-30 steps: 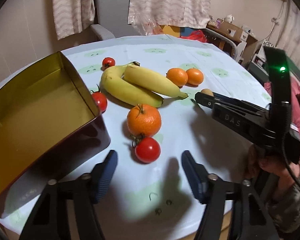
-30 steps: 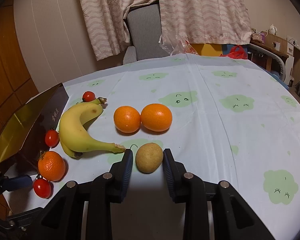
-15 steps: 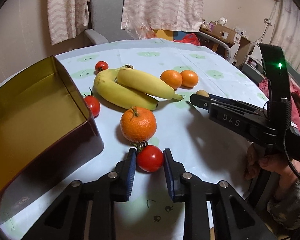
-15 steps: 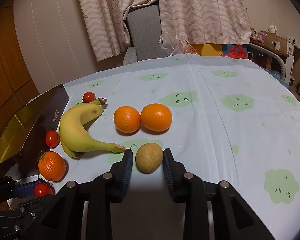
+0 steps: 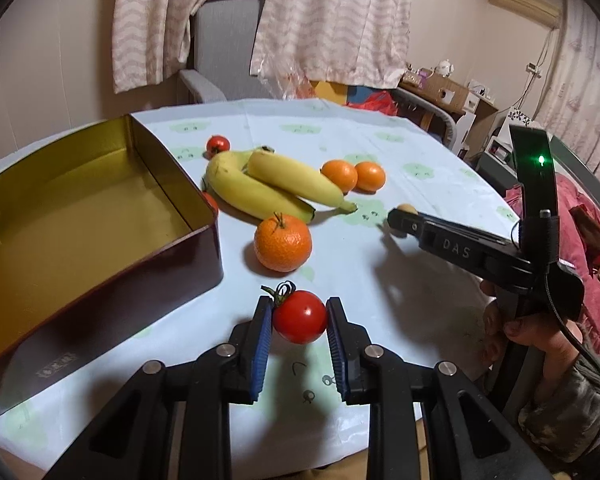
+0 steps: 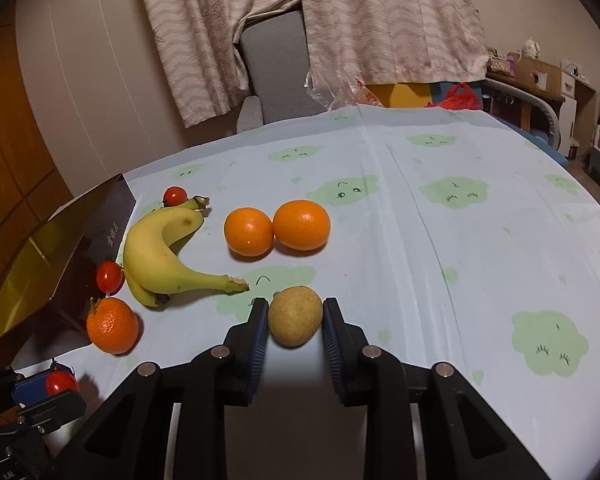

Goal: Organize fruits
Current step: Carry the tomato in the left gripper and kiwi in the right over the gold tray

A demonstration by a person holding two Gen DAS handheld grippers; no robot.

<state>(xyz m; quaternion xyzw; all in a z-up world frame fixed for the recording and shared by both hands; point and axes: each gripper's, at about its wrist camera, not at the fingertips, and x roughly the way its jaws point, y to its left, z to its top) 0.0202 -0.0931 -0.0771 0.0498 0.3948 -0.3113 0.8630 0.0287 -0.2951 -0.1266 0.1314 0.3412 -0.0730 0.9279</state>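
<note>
My left gripper [image 5: 300, 304] is shut on a red tomato [image 5: 300, 317] near the table's front edge, just right of the open gold tin [image 5: 80, 200]. Beyond it lie a stemmed tangerine [image 5: 283, 242], two bananas [image 5: 268, 188], two oranges [image 5: 354, 175] and a small tomato [image 5: 217, 145]. Another tomato [image 6: 109, 276] sits against the tin's wall. My right gripper [image 6: 295, 304] is shut on a yellow-brown fruit [image 6: 296, 316] that rests low over the cloth, in front of the oranges [image 6: 276, 230] and right of the banana tips. The left gripper [image 6: 40, 392] shows at the bottom left.
A round table under a pale blue cloth with green cloud prints [image 6: 460, 240] carries everything. A grey chair [image 6: 276, 72] and curtains stand behind it. A hand [image 5: 520, 328] holds the right gripper at the table's right edge. Cluttered furniture fills the far right.
My left gripper came forward and shut on the red tomato, then drew it slightly away from the tangerine. The right gripper and its fruit have not moved.
</note>
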